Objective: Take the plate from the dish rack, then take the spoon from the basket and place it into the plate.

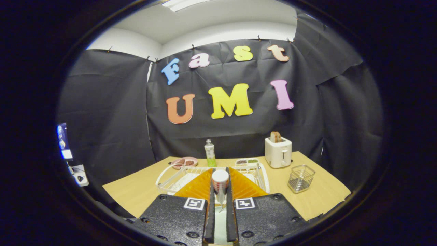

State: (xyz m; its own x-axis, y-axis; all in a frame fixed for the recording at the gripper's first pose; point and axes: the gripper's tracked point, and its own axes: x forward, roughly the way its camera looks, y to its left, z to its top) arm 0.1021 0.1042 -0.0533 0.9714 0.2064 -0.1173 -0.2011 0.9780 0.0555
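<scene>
Black cloth walls off the back of the booth, and a light wood tabletop [143, 191] sits in the lower middle of the frame. The claw [220, 205] is at bottom centre, fingers drawn close together and pinching a spoon [220, 186] by its handle — the rounded white handle end points at the camera, and a narrow metal bit hangs down between the fingers. I can't make out the bowl of it.

Just beyond the fingers is a white wire dish rack [170, 177], spread across the middle of the tabletop. To the right, well apart from it, stands a small wire basket [300, 178] that looks empty from here. Further back there's a white toaster [278, 152] with bread in it, a clear bottle [210, 153] with green liquid, a pink dish [184, 162] with something brown on it, and a small tray [247, 161] of bits.

My read: the spoon is out of the basket, so we're on the carry-and-place part. The pale surface low between the fingers might be the plate [220, 225], but I can't say for sure — too little of it shows.

Next move probably means lowering the spoon over the plate and only then letting the fingers spread, so it doesn't clatter off the rim.
</scene>
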